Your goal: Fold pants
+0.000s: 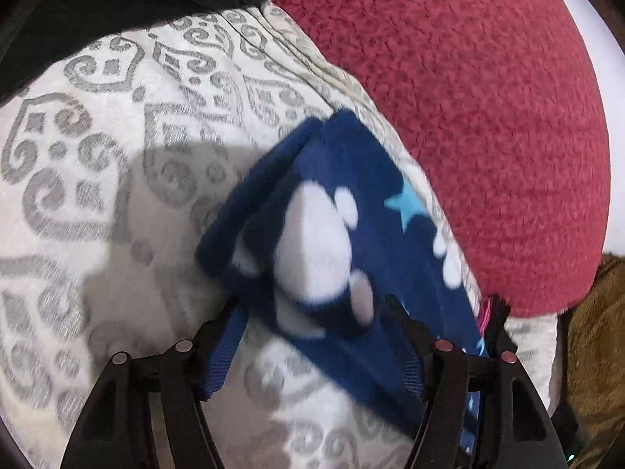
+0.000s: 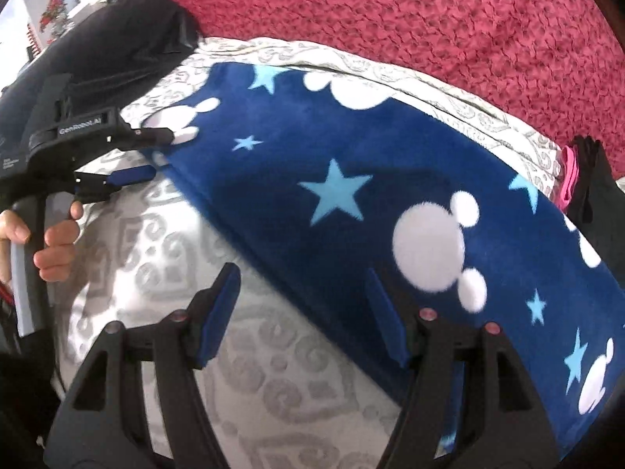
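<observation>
The pants (image 2: 351, 179) are dark blue fleece with white mouse heads and light blue stars, lying as a long band on a white mattress with grey pattern (image 2: 273, 371). In the left wrist view their end (image 1: 324, 215) shows stacked layers between and ahead of my open left gripper (image 1: 312, 312). From the right wrist view the left gripper (image 2: 156, 152) sits at the pants' far left end, jaws apart around the cloth edge. My right gripper (image 2: 304, 293) is open, its right finger (image 2: 386, 320) over the pants' near edge, its left finger over the mattress.
A red textured blanket (image 2: 429, 8) lies beyond the mattress. A black garment (image 2: 117, 39) is at the far left, and a black and pink item (image 2: 578, 179) at the right edge. A brown cloth (image 1: 597, 332) shows at the right.
</observation>
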Tool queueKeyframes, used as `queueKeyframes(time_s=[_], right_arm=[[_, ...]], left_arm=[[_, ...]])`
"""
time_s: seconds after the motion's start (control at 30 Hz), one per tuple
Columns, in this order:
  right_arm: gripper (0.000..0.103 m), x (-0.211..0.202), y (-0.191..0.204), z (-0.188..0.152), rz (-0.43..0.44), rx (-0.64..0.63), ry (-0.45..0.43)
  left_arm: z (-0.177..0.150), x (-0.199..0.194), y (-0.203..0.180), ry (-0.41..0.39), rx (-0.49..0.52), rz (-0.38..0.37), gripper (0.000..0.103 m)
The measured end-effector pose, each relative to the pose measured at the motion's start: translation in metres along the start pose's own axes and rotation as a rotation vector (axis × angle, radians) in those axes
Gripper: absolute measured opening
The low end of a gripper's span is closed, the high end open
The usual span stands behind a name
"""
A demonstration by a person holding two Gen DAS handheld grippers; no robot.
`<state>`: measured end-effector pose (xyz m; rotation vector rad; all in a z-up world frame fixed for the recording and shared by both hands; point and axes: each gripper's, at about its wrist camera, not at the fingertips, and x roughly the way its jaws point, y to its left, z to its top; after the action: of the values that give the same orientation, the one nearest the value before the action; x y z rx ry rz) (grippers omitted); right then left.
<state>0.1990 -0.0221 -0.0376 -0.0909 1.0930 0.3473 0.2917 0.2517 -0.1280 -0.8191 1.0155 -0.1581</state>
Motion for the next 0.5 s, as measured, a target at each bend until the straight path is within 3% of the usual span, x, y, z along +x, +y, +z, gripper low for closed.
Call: queueKeyframes(time_s=[0.23, 0.33, 0.5], right_arm=[[0.067, 0.029, -0.004, 0.013, -0.042, 0.060, 0.029], [0.070, 0.034, -0.006, 0.013, -0.041, 0.067, 0.034], [0.070, 0.034, -0.008, 0.014, -0.028, 0.077, 0.031]], left_arm=[[0.001, 0.016, -0.021, -0.042, 0.111, 0.090, 0.073], [-0.001, 0.020, -0.025, -0.047, 0.151, 0.125, 0.062], [-0.002, 0.018, -0.026, -0.061, 0.203, 0.127, 0.021]])
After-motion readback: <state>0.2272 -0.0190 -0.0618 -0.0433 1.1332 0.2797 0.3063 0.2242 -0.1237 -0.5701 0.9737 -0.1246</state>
